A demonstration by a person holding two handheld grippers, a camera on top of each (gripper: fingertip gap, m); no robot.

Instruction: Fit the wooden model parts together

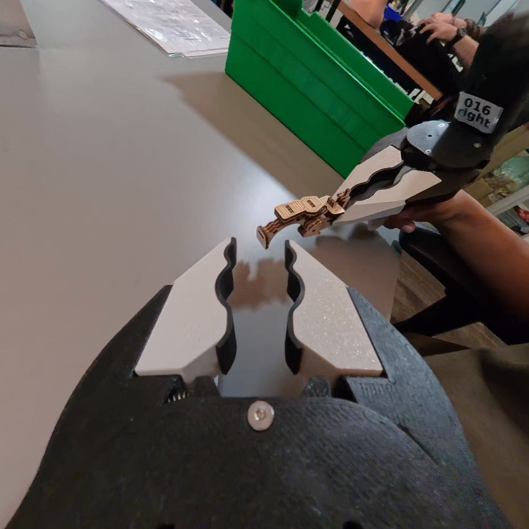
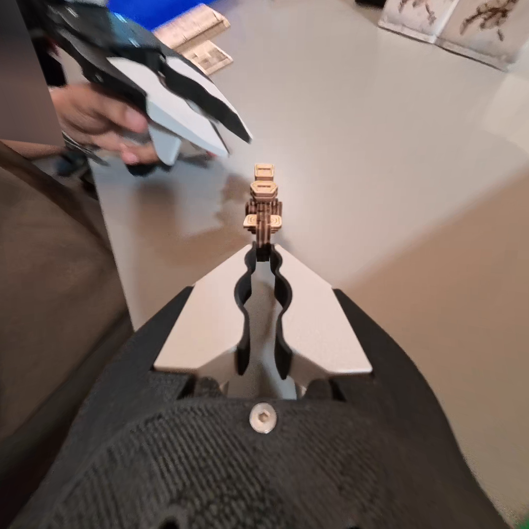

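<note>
A small laser-cut wooden model (image 1: 303, 214) made of several joined pieces hangs in the air above the grey table (image 1: 114, 171). My right gripper (image 1: 340, 204) is shut on its rear end; in the right wrist view the model (image 2: 263, 206) sticks out forward from the right gripper's tips (image 2: 262, 252). My left gripper (image 1: 260, 243) is open and empty, its tips just below the model's free hooked end. It also shows in the right wrist view (image 2: 237, 143), blurred, up and to the left of the model.
A green plastic bin (image 1: 309, 86) stands at the back right of the table. A sheet in a clear sleeve (image 1: 171, 25) lies at the back. A hand (image 2: 97, 120) holds the left gripper. Printed sheets (image 2: 446, 28) and a booklet (image 2: 206, 54) lie farther off. My hands' fingertips stand some 9 cm from each other.
</note>
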